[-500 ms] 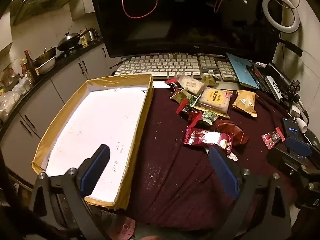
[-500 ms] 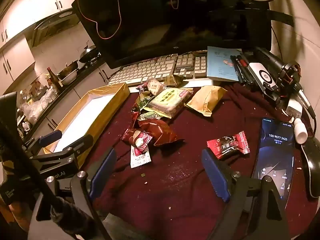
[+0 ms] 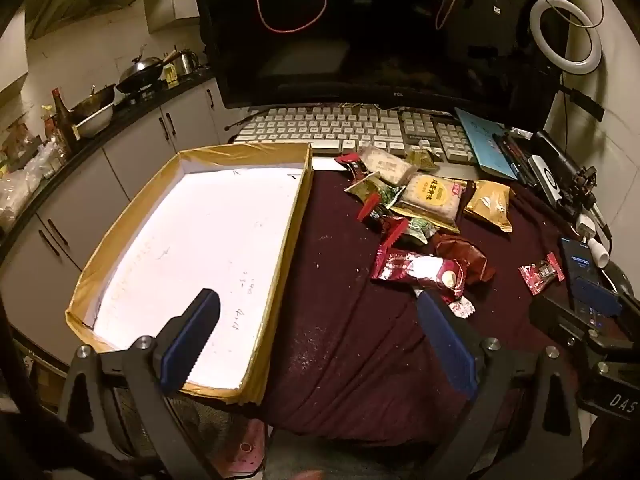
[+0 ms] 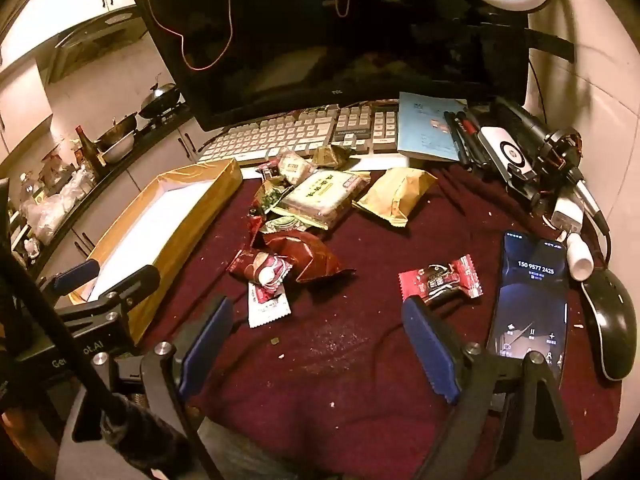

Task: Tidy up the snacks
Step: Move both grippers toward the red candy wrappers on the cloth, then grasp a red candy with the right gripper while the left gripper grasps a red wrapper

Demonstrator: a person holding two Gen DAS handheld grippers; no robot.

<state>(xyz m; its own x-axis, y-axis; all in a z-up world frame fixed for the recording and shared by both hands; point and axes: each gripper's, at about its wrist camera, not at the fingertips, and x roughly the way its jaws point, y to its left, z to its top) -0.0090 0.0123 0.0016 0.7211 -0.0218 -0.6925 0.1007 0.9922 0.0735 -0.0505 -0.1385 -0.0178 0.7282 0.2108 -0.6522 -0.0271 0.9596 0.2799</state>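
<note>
Left wrist view looks down over the cardboard tray (image 3: 192, 240), a shallow rectangular box with tan taped walls and a bare white floor, and nothing lies in it, so the sorting appears to be at its very start. Its own left gripper (image 3: 316, 344) hangs with blue serrated pads spread wide and nothing between them, one pad over the tray's near corner, the other over the cloth. The snack pile (image 3: 408, 216) sits to the right of the tray on the dark red cloth (image 3: 340, 320), a soft, wrinkled fabric dotted with crumbs. Nearest the tray's right wall lies a glossy red wafer packet (image 3: 416, 270), long and flat, with a crumpled brown foil wrapper (image 3: 464, 254) touching it; farther from the tray are a pale square biscuit pack (image 3: 430, 196) and a puffed gold pouch (image 3: 490, 204). A small red candy wrapper (image 4: 440, 280) lies alone, well to the right of the tray, near a phone (image 4: 532, 292). In the right wrist view the right gripper (image 4: 320, 344) is likewise spread and empty, hovering above bare cloth on the side away from the tray. The next move, as I judge it, is to lower one claw onto a packet and pinch it by a crimped edge; the slick film is likely to slip and the puffed pouches to give, so a firm central pinch seems wise.
</note>
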